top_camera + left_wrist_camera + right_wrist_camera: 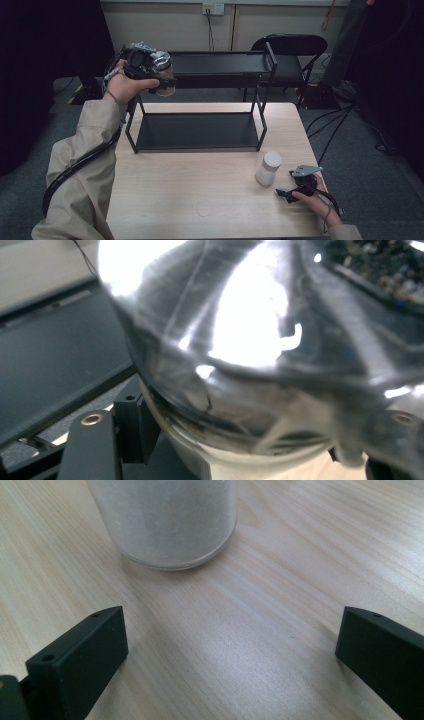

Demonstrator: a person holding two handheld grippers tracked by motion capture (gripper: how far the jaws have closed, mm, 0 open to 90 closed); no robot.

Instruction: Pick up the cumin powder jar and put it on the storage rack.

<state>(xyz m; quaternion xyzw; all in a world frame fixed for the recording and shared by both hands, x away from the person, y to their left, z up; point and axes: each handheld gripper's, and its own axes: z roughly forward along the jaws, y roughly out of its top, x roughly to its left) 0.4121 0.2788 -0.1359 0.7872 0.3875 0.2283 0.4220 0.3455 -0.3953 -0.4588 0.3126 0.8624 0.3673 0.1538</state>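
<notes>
1. Two grippers in play. The left gripper is up high at the left end of the black shelf rack, held in the person's left hand, level with the top shelf.
2. It's clamped on a glass jar with brownish contents and a shiny lid. The jar is in the air, tipped a bit, right at the left end of that top shelf, not resting on it as far as I can see.
3. From the left gripper view the jar sits huge and blurry right up against the lens, full of glare, with the jaws tight against its sides and the dark shelf off to the left behind it.
4. Over on the right, the right gripper lies low on the wooden table near the front right corner, held by the right hand.
5. Its jaws are spread wide apart with nothing between them except bare wood, as seen in the right gripper view.
6. One white-capped bottle stands upright on the table just ahead of those open jaws, near but not touching; the bottle looks frosty white up close.
7. Behind the table there's a black folding chair.
</notes>
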